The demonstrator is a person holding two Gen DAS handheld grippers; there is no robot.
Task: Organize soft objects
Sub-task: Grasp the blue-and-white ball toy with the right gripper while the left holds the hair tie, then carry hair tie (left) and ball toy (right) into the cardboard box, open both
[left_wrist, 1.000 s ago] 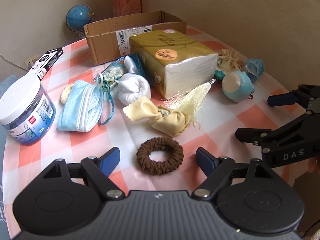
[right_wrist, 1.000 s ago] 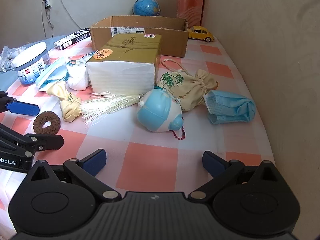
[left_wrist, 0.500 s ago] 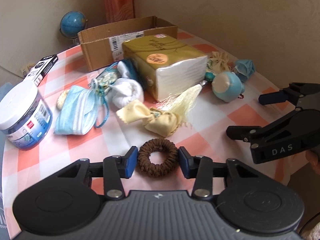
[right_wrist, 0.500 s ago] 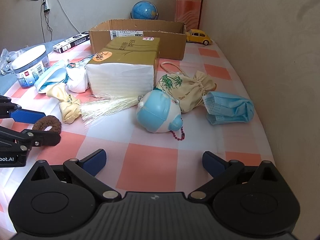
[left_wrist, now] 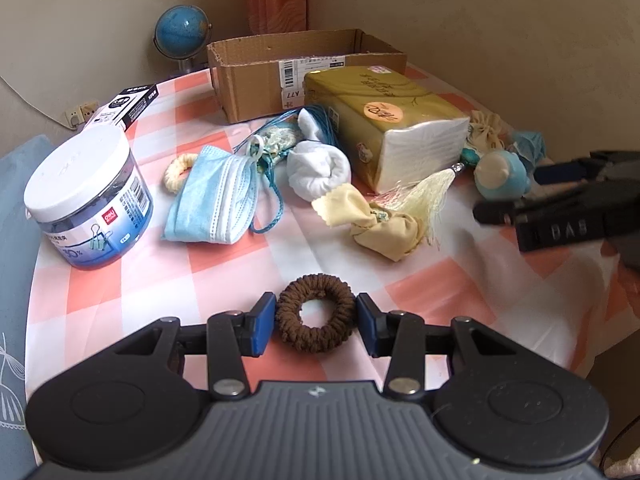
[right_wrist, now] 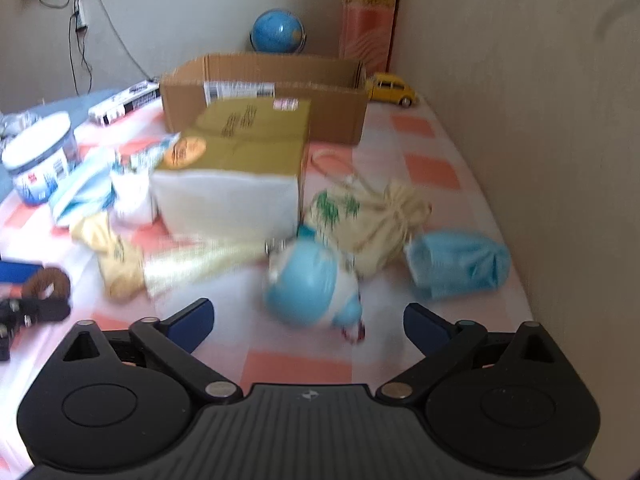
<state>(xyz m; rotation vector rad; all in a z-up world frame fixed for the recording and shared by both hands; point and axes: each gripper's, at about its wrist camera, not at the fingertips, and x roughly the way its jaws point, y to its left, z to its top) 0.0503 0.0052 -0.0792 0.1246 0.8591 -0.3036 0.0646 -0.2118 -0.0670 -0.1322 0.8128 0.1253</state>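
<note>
My left gripper [left_wrist: 316, 322] is shut on a brown hair scrunchie [left_wrist: 316, 312], held just above the checked tablecloth; the scrunchie also shows in the right wrist view [right_wrist: 48, 282]. My right gripper [right_wrist: 308, 320] is open and empty, just in front of a blue and white plush toy [right_wrist: 312, 288]. Beyond it lie a cream drawstring pouch [right_wrist: 376, 220] and a blue face mask [right_wrist: 456, 264]. A second face mask [left_wrist: 212, 196], a rolled white sock [left_wrist: 318, 170], a yellow cloth [left_wrist: 372, 220] and a cream tassel [left_wrist: 424, 194] lie mid-table.
An open cardboard box [left_wrist: 280, 68] stands at the back with a tissue pack [left_wrist: 384, 120] in front of it. A plastic jar [left_wrist: 86, 196], a black box [left_wrist: 124, 106], a globe [left_wrist: 182, 32] and a yellow toy car [right_wrist: 392, 88] are around. The wall runs along the right.
My left gripper closed on the scrunchie and lifted it slightly. My right gripper has moved forward toward the plush toy, staying open.
</note>
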